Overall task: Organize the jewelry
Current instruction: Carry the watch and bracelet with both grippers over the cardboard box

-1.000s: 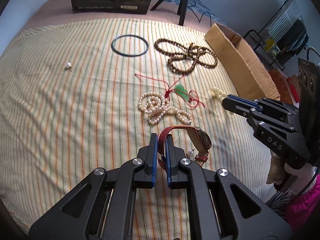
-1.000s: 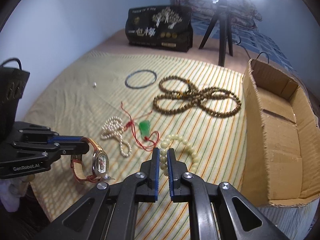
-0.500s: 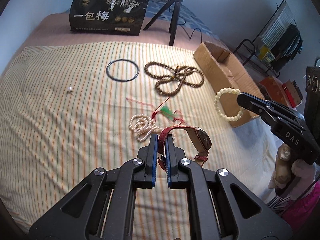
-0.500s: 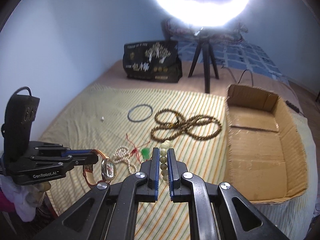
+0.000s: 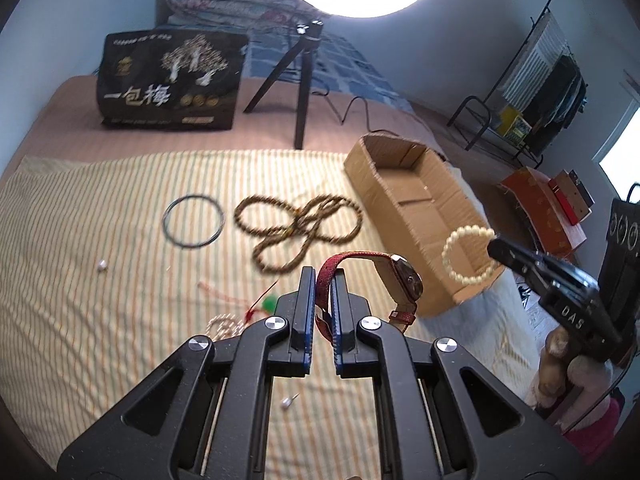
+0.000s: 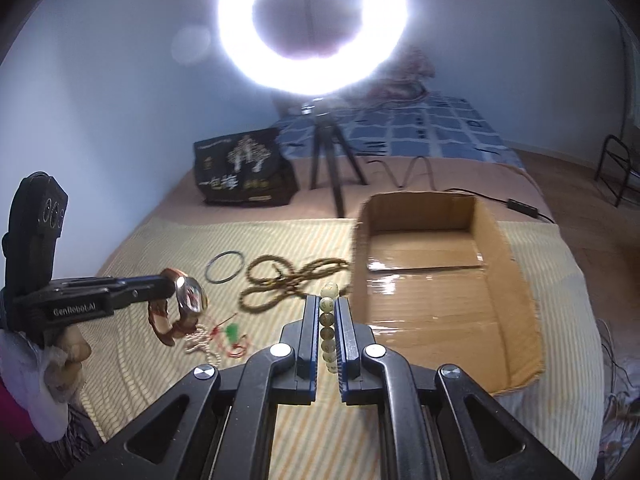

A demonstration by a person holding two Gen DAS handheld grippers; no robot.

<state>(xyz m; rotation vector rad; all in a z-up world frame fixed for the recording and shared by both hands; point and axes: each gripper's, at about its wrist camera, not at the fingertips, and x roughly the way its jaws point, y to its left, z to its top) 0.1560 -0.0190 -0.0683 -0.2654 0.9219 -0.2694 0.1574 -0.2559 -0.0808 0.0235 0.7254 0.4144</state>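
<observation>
Red-strapped watch and pale bead bracelet seemingly clamped aloft.

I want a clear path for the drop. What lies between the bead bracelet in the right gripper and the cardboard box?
Nothing: the right wrist view shows the bead bracelet beside the cardboard box wall.

Striped cloth: bangle at left, long bead necklace to its right, cardboard box right of that. Pendant on cord and pearl strand nearer than the necklace. Loose stud at far left. Bag and tripod behind the cloth.
</observation>
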